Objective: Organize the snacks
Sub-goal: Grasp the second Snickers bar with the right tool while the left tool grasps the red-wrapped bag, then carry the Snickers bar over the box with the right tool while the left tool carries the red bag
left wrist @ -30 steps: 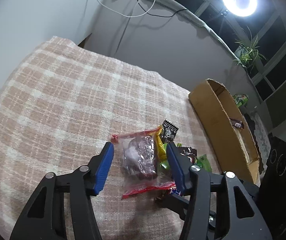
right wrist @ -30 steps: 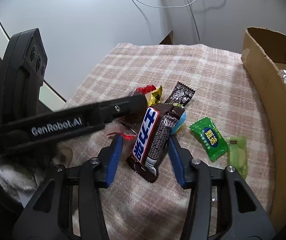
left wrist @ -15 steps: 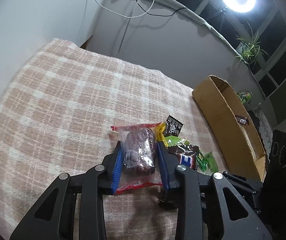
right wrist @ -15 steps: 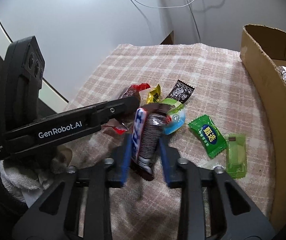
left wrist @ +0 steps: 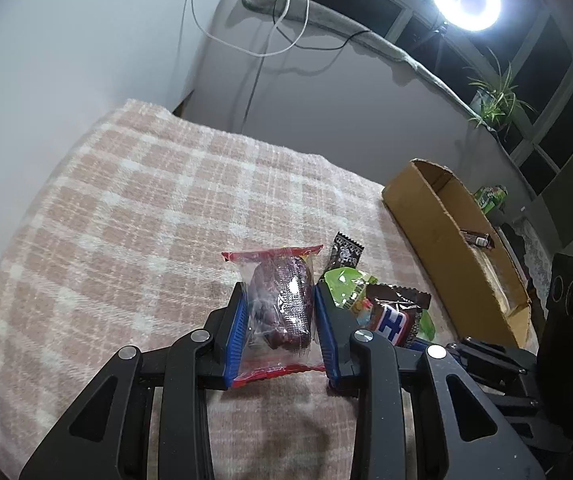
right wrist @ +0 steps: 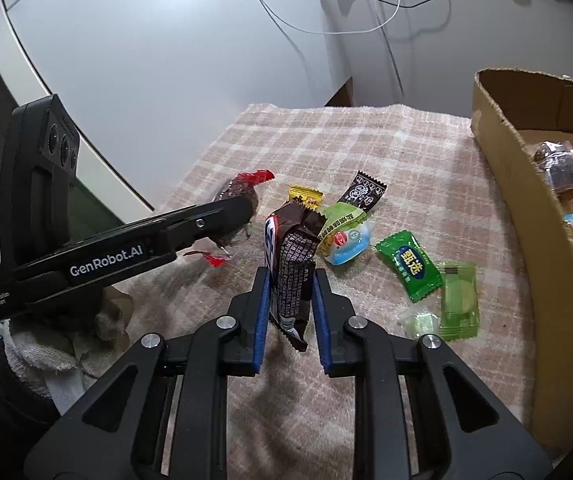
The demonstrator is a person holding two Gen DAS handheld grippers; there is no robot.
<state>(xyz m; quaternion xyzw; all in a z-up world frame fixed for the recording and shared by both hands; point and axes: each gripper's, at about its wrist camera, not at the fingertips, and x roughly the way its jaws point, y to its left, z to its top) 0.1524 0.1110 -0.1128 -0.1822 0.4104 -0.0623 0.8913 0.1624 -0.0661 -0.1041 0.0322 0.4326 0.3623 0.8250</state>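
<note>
Two wrappers pinched — lower ends hidden

pink-and-white checked blanket, brown cardboard box, blue-padded tools

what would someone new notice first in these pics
Both tongs grip snacks above the pink checked blanket: the left tongs clamp a clear red-edged packet of dark dates, the right tongs are closing on a brown chocolate bar. A brown cardboard box waits at right.
</note>
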